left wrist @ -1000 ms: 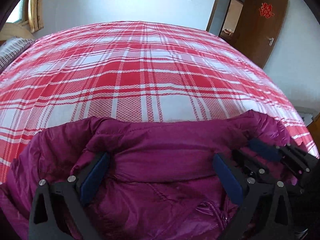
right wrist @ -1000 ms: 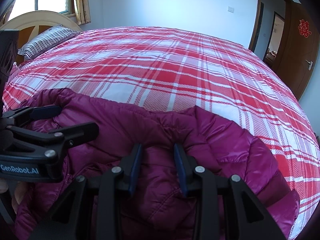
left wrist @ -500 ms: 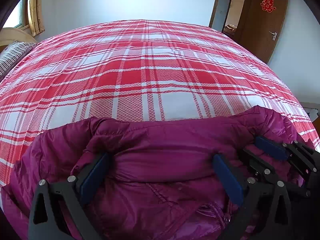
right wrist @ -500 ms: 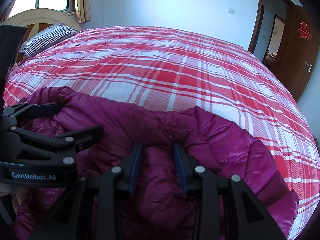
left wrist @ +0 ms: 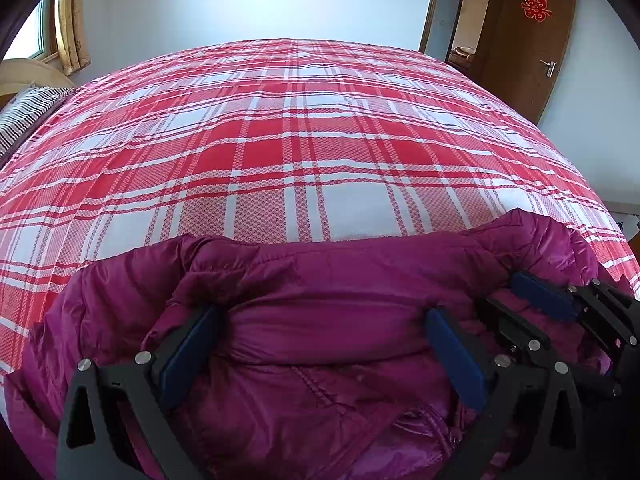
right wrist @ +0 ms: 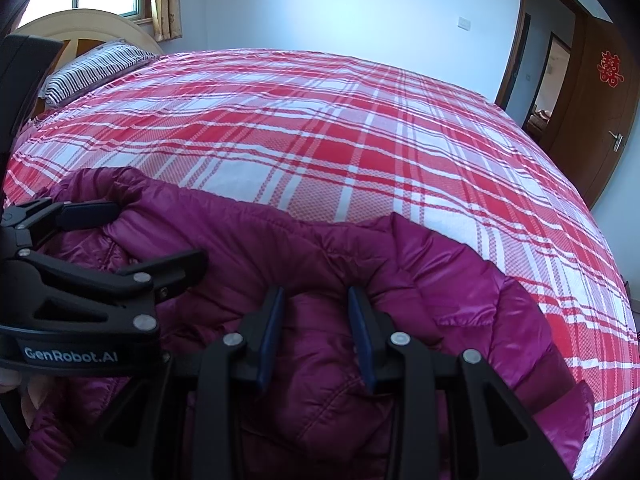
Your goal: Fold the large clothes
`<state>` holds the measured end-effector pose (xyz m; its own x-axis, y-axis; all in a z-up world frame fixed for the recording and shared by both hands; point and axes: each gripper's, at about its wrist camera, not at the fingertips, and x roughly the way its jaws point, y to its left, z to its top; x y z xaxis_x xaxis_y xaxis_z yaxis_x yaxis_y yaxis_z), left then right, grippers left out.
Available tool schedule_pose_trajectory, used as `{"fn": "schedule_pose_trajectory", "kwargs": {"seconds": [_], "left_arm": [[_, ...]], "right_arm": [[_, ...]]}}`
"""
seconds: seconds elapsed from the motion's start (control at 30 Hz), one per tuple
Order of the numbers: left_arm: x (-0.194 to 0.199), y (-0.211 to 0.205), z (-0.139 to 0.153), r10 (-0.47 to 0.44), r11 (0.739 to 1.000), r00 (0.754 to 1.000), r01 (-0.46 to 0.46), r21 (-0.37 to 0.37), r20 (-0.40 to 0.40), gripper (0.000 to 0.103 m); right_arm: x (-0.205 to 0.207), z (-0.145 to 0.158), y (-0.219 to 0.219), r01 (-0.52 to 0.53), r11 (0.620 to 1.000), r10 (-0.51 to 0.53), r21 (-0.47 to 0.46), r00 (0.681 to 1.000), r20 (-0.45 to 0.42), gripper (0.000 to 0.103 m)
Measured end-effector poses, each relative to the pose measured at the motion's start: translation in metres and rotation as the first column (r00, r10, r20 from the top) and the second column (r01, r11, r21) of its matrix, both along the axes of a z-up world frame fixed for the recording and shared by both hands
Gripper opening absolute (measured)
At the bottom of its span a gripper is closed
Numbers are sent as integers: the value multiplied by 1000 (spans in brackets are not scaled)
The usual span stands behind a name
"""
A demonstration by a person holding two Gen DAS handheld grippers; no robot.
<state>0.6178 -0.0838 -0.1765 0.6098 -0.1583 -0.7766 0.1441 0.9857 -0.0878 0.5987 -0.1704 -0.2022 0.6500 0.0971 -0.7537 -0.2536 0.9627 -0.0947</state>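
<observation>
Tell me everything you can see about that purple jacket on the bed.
The jacket is a shiny magenta puffer of quilted, slippery-looking fabric with stitched seams. It lies bunched at the near edge of the red plaid bed, its far edge rolled into a thick fold. The left gripper straddles that fold, jaws wide. The right gripper has a puffy ridge between its narrower jaws.

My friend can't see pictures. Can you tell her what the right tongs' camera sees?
A shiny purple puffy jacket lies bunched on a bed with a red-and-white checked sheet. The right tongs have a fold of jacket between their blue pads, and the left tongs stand wide over it beside them.
</observation>
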Motion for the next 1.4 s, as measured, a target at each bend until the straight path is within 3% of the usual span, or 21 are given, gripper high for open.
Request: {"fn": "schedule_pose_trajectory", "kwargs": {"seconds": [0.5, 0.6, 0.7, 0.77, 0.8, 0.87, 0.93, 1.0, 1.17, 1.27, 1.4], "left_arm": [[1, -1, 0, 2, 1000, 1000, -2, 15, 2, 102], [3, -9, 1, 7, 997, 1000, -7, 71, -8, 102], [3, -16, 14, 4, 991, 999, 1, 132, -35, 102], [-8, -8, 34, 10, 997, 1000, -8, 73, -20, 102], [-20, 1, 50, 20, 999, 1000, -20, 29, 11, 102], [-46, 19, 73, 48, 999, 997, -48, -6, 60, 102], [-87, 41, 91, 49, 998, 994, -46, -37, 94, 102], [-138, 63, 101, 42, 999, 992, -40, -23, 119, 102], [-269, 104, 90, -20, 1000, 994, 19, 5, 109, 102], [-346, 129, 71, -33, 999, 997, 35, -39, 64, 102], [-411, 140, 55, -22, 999, 997, 24, -30, 68, 102]], "right_arm": [[0, -1, 4, -2, 999, 2, -34, 1000, 1, 37], [1, -2, 4, -6, 999, 6, -43, 1000, -3, 37], [3, -1, 18, -45, 986, 45, -159, 999, -6, 38], [4, 7, 25, -107, 958, 103, -266, 994, -30, 51], [4, 19, 20, -107, 962, 97, -252, 994, -54, 57], [-9, 46, -1, -70, 991, 68, -115, 997, -21, 72], [-33, 71, -28, -30, 999, 30, -18, 1000, 8, 75], [-67, 87, -57, -16, 999, 15, 29, 1000, 17, 75], [-175, 98, -118, 9, 997, -9, 71, 1000, -13, 79], [-245, 96, -151, 16, 993, -9, 121, 998, -58, 81], [-330, 86, -180, 51, 993, -37, 108, 991, -129, 81]]}}
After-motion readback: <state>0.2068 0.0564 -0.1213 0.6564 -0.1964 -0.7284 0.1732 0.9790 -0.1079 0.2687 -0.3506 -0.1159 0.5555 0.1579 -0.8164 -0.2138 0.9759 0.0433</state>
